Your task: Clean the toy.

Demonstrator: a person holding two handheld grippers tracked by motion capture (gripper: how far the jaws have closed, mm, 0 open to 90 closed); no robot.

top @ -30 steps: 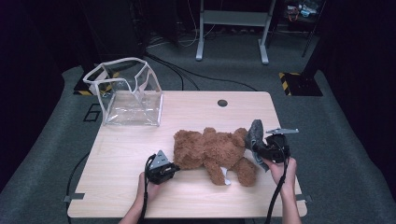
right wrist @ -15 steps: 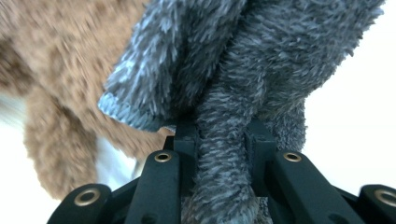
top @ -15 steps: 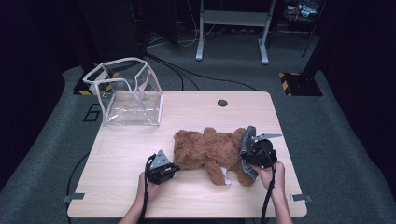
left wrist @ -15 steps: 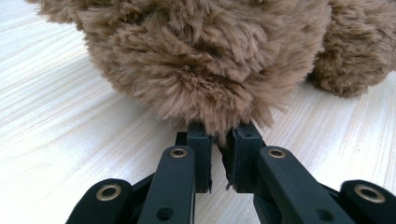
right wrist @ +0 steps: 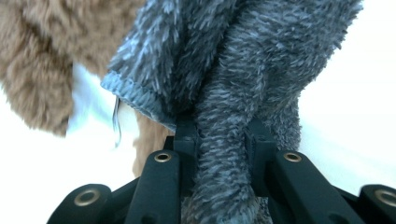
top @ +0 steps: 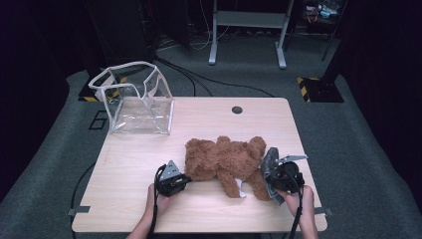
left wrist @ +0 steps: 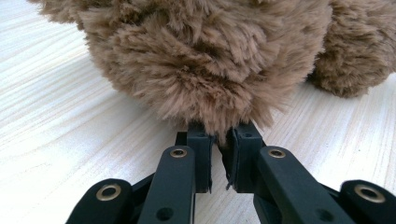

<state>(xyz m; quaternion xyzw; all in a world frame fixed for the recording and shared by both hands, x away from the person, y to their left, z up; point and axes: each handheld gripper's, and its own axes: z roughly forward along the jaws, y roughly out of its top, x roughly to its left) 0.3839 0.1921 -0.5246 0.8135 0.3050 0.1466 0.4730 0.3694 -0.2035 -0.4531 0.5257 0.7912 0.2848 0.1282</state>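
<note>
A brown teddy bear (top: 224, 159) lies on its side across the middle of the wooden table (top: 129, 164). My left gripper (top: 185, 179) sits at the bear's left end, its jaws pinched on a tuft of brown fur (left wrist: 210, 60), as the left gripper (left wrist: 219, 144) view shows close up. My right gripper (top: 273, 174) is at the bear's legs, shut on a grey fuzzy cloth (top: 268, 172). In the right gripper view the grey cloth (right wrist: 243, 70) runs up from between the jaws of the right gripper (right wrist: 224, 135), with brown fur (right wrist: 32, 70) and a white tag (right wrist: 93, 107) behind it.
A clear plastic bag (top: 137, 99) with white trim stands open at the table's far left corner. A small round hole (top: 237, 109) marks the table's far edge. Cables and a metal stand (top: 246, 30) lie on the floor beyond.
My right gripper has moved left with the grey cloth, up against the bear's legs. The left gripper and the bear have stayed put.
</note>
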